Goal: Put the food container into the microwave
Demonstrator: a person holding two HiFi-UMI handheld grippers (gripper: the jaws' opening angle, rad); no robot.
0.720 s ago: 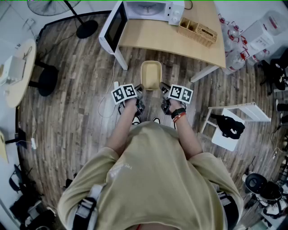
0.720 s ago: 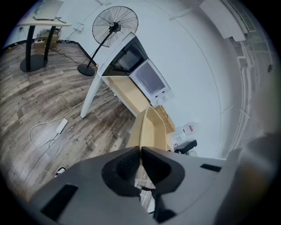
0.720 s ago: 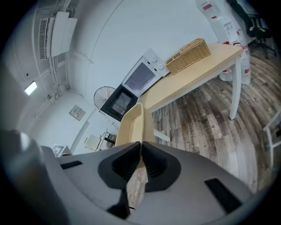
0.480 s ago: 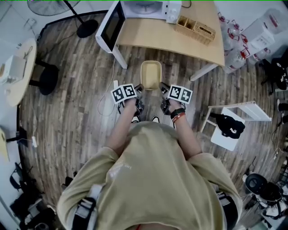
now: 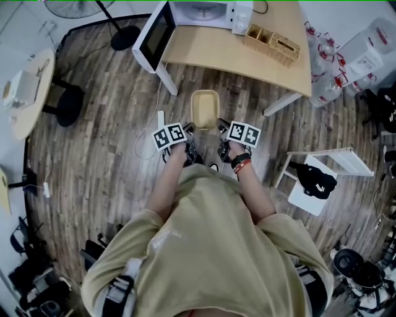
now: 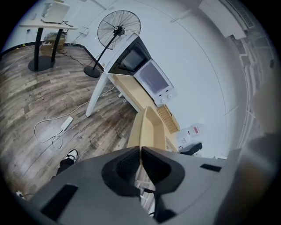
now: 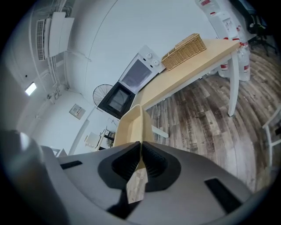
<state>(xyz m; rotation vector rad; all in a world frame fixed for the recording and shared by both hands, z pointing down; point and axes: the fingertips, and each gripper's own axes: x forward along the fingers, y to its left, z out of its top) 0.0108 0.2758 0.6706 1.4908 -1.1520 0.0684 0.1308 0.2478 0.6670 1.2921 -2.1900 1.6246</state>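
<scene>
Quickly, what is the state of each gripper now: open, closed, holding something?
Left gripper: jaws closed on the food container rim.
Right gripper: jaws closed on its opposite rim.

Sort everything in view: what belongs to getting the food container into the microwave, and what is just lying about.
In the job: food container, clamped by left gripper and right gripper; microwave, door open.
Lying about: wicker basket, fan, power strip on the floor, black bag.

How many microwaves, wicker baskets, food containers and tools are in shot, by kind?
White microwave oven: 1
Woven wicker basket: 1
Beige plastic food container: 1
Tools, left tool and right tool: 2
Total: 5
</scene>
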